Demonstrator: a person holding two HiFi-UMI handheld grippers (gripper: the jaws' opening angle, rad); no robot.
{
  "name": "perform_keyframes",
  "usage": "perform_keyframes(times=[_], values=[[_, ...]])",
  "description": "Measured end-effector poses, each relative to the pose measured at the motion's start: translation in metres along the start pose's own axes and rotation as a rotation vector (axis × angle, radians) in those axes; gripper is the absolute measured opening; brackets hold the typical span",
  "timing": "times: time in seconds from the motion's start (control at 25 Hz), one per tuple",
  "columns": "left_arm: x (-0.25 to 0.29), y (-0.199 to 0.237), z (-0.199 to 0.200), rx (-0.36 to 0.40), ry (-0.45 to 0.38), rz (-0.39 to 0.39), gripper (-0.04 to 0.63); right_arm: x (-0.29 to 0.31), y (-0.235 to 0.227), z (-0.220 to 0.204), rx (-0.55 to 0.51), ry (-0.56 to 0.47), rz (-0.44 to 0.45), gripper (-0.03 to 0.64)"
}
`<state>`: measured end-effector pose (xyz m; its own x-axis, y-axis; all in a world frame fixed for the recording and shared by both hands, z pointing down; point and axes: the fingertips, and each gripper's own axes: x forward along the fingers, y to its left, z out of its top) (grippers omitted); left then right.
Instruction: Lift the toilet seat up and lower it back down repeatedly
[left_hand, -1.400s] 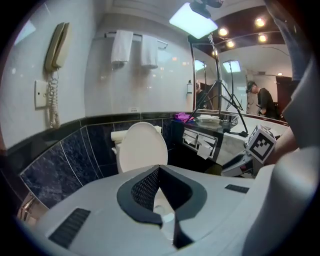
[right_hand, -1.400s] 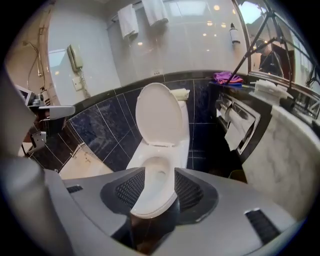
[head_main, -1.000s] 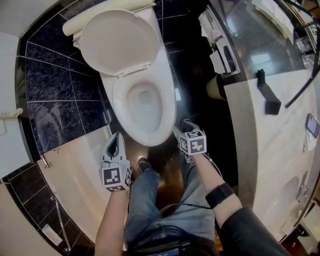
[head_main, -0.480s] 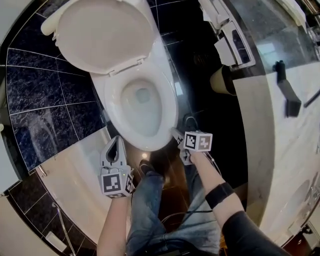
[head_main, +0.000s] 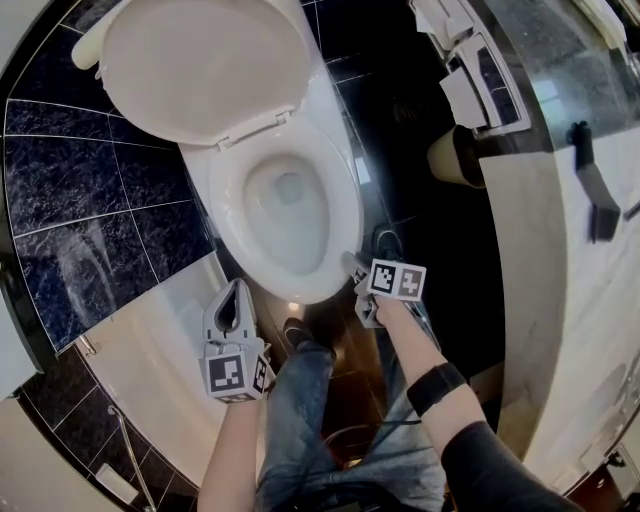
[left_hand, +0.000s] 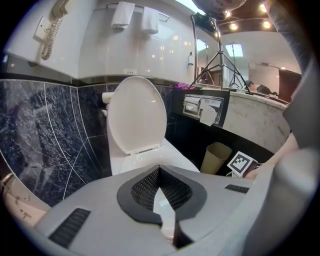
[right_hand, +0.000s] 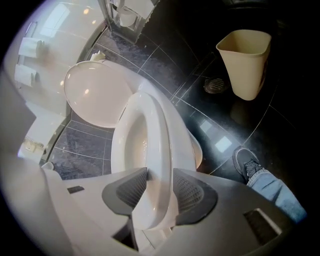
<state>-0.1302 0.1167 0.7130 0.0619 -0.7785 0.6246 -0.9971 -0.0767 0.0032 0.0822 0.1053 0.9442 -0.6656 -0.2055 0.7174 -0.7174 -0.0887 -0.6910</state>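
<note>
Dark shiny tiles (head_main: 90, 190) cover the wall and floor around the white toilet (head_main: 290, 215). Its lid (head_main: 200, 65) stands up, and the toilet seat (head_main: 347, 205) lies flat on the toilet, smooth and white. At the toilet's front right, the right gripper (head_main: 356, 268) has just been closing its jaws, and they now pinch the seat's edge. Only the right gripper view shows that pinch, plus a beige bin (right_hand: 245, 62) beside the toilet. Left of the toilet's front hangs the left gripper (head_main: 237, 292), jaws pressed together on nothing
</note>
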Motion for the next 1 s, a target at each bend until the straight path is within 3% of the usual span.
perform_keyframes(times=[0.12,1.0], values=[[0.000,0.002,-0.006,-0.006,0.009,-0.002,-0.003,0.000,0.001,0.000,0.015,-0.007,0.003,0.155],[-0.004,-0.011,-0.031,-0.025,0.058,-0.009,-0.003,-0.019,0.018,0.004,0.047,0.037,0.010,0.143]])
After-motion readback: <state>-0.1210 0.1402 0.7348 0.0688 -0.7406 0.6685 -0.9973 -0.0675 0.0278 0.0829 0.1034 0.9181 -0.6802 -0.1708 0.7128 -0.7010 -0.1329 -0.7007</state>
